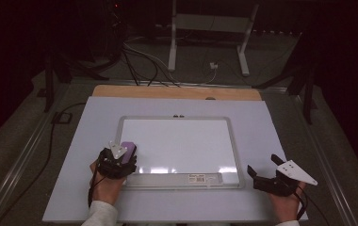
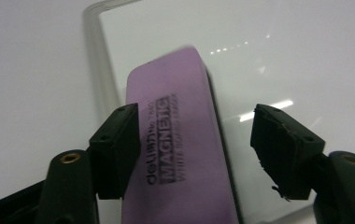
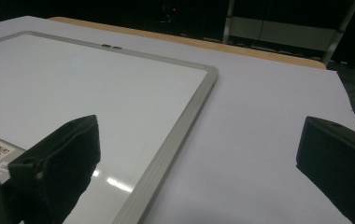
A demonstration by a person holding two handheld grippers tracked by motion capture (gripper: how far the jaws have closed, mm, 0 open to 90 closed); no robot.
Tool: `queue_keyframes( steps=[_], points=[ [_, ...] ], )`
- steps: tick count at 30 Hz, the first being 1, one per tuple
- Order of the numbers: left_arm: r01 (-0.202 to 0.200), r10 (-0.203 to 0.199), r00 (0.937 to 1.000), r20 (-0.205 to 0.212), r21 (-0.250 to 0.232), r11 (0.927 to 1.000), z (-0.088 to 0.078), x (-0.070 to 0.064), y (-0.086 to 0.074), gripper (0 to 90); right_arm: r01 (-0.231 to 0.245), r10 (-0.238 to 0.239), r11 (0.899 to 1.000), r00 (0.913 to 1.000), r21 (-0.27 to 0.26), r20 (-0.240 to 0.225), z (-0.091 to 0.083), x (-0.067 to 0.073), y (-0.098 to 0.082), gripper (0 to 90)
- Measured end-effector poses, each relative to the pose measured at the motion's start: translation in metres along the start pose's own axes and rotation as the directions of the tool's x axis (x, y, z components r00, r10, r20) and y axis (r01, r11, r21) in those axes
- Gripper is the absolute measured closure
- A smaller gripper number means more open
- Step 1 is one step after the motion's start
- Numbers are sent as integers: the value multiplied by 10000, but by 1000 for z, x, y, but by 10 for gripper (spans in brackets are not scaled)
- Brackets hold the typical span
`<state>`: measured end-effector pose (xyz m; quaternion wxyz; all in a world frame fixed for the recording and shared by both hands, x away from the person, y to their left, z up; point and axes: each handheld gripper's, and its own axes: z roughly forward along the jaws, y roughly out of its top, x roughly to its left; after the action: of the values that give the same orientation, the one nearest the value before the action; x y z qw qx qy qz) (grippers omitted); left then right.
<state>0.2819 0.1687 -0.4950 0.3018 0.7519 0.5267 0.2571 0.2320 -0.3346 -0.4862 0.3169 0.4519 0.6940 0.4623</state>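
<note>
Down in the lower left of the high view, the left gripper [image 1: 120, 157] sits over the purple eraser [image 1: 129, 148] at the whiteboard [image 1: 182, 141] frame's left edge; the right gripper [image 1: 264, 175] rests lower right on the table [image 1: 266, 122].

Left gripper view: jaws spread, one pad touching the eraser [image 2: 185, 140], the other clear.

Right gripper view: jaws wide apart, gripping nothing, beside the whiteboard [image 3: 96, 88] corner.

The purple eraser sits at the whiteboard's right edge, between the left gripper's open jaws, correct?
Not quite: the eraser sits at the whiteboard's left edge, as the high view shows. It does lie between the left gripper's open jaws.
</note>
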Motion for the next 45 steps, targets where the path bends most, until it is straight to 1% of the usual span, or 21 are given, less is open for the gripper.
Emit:
queue_keyframes(
  steps=[2,5,7,9,11,14,16,19,21,23,25,28,32,37,41,45],
  points=[
    [265,-264,9995,146,-29,9996,-1,4,-1,342,-19,19,10000,10000,5,1,0,0,0,0],
    [492,-492,9986,197,-4,9988,-4,7,-4,382,-30,30,10000,10000,1,8,0,0,0,0],
    [709,-714,9970,309,183,9973,-5,8,-6,390,-34,34,10000,10000,10,6,0,0,0,0],
    [817,-829,9952,523,257,9963,-6,8,-10,408,-21,21,10000,10000,-8,6,0,0,0,0],
    [767,-784,9950,616,283,9967,-10,6,-13,436,-30,30,10000,10000,-25,17,0,-1,0,0],
    [794,-805,9951,580,197,9966,-16,4,-16,490,-43,43,10000,10000,-14,22,0,-1,0,0],
    [838,-844,9957,382,170,9963,-19,3,-17,521,-37,37,10000,10000,-28,14,0,-1,0,0],
    [938,-939,9955,94,124,9955,-22,3,-19,608,-41,41,10000,10000,-22,9,0,0,0,0],
    [1052,-1052,9945,-11,88,9944,-23,2,-20,632,-35,35,10000,10000,-26,12,0,0,0,0],
    [1029,-1028,9946,-165,109,9946,-24,-2,-21,638,-54,54,10000,10000,-35,18,0,-1,0,0],
    [1135,-1134,9934,-158,88,9935,-26,-3,-23,639,-52,52,10000,10000,-41,17,0,-1,0,0],
    [1186,-1185,9928,-167,95,9929,-31,-5,-27,639,-56,56,10000,10000,-44,17,0,-1,0,0],
    [1288,-1287,9917,-76,112,9916,-37,-8,-31,636,-45,45,10000,10000,-25,-5,0,0,0,0],
    [1547,-1549,9879,88,145,9879,-42,-12,-36,606,-27,27,10000,10000,-37,-20,1,1,0,0],
    [1620,-1619,9868,-79,170,9866,-45,-13,-41,620,-38,38,10000,10000,-30,-21,0,1,0,0],
    [1577,-1572,9867,-408,96,9874,-46,-16,-41,640,-38,38,10000,10000,-35,-4,0,1,1,0]
  ],
)
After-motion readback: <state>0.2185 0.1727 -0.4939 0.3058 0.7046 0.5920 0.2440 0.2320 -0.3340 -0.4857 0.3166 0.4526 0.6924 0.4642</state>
